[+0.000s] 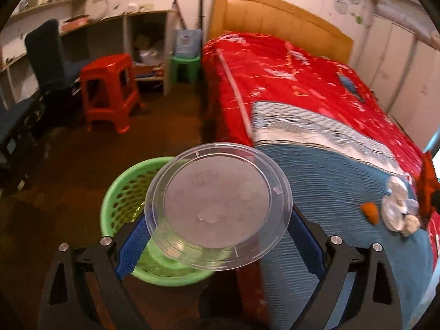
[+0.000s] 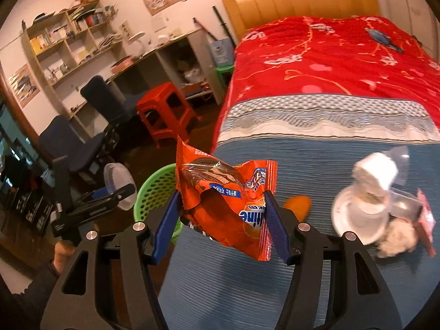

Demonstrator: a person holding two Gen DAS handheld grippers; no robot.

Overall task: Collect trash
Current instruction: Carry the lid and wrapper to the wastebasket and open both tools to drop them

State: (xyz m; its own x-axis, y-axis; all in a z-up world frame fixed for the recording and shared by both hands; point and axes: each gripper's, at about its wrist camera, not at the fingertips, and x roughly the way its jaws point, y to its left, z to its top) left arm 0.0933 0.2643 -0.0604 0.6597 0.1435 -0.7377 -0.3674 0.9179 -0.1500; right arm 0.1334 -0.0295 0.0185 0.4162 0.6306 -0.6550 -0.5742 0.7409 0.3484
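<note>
We see our left tongs (image 1: 218,242) clenched on a clear plastic container (image 1: 217,206), its round lid facing the camera and its body pinched between the blue pads; it hangs over the green basket (image 1: 121,192) that stands on the floor (image 1: 154,134) just beside the near left corner of the bed (image 1: 316,170). Our right tongs (image 2: 222,222) are grasping an orange snack wrapper (image 2: 228,192), crumpled and torn open, with the blue pads pressing on both of its sides above the bed's near left corner. From the right wrist view the green basket (image 2: 154,192) shows just left of the wrapper, and beyond it the left tongs (image 2: 115,195) with the clear container (image 2: 118,176) in them, borne by a hand (image 2: 64,253) in a dark sleeve. More trash lies on the blue blanket near the bed's near right edge: a white cup (image 2: 363,214) tilted on its side, a crumpled tissue (image 2: 396,239) touching it, clear plastic wrap (image 2: 401,165) and a pink packet (image 2: 426,220) (this cluster is blurred, so we cannot tell more). An orange peel (image 2: 298,205) lies on the blanket between the wrapper and the cup. A red stool (image 2: 165,110) stands on the floor well apart from the basket.
</note>
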